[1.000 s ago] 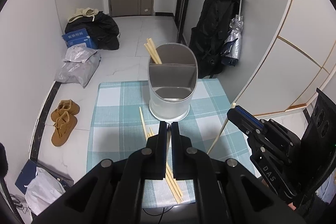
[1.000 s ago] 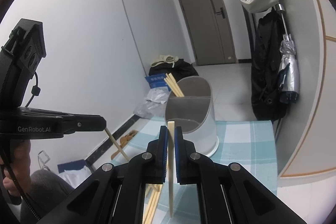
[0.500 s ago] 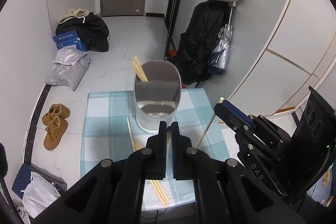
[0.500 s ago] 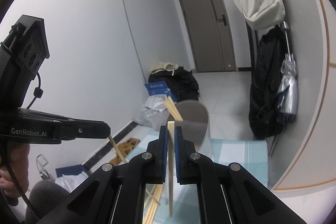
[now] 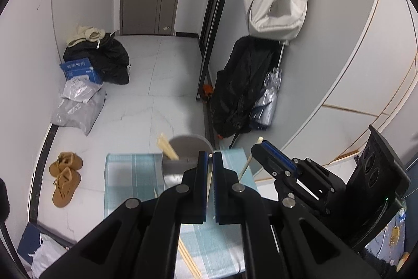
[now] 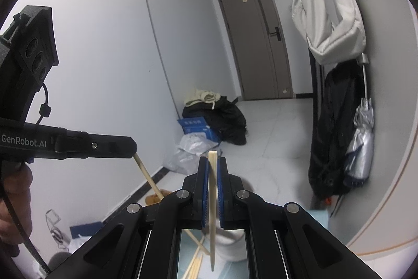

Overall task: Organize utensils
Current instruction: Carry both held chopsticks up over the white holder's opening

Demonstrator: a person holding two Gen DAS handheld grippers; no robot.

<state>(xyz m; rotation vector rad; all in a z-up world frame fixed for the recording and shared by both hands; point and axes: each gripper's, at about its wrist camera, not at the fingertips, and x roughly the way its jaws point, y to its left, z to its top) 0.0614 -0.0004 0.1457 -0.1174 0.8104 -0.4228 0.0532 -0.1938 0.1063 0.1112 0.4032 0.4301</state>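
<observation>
A grey two-compartment utensil holder (image 5: 186, 148) stands on a teal plaid tablecloth (image 5: 130, 187), with chopsticks (image 5: 167, 148) leaning in its left side. My left gripper (image 5: 210, 156) is high above it, shut on one chopstick (image 5: 208, 184). That gripper (image 6: 133, 148) and its slanting chopstick (image 6: 146, 174) also show in the right wrist view. My right gripper (image 6: 213, 161) is shut on a second, upright chopstick (image 6: 212, 200). In the left wrist view the right gripper (image 5: 258, 145) is at the right. Loose chopsticks (image 5: 188, 260) lie on the cloth.
On the floor are brown shoes (image 5: 64, 182), grey plastic bags (image 5: 78, 106), a blue box (image 5: 79, 71) and a black bag pile (image 5: 107, 56). A black coat and a folded umbrella (image 5: 269, 96) hang on the right wall, under a white bag (image 5: 277, 7). A hand (image 6: 13, 200) holds the left gripper.
Both grippers have risen, each keeping its chopstick. The holder and table now sit lower and smaller in both views.
</observation>
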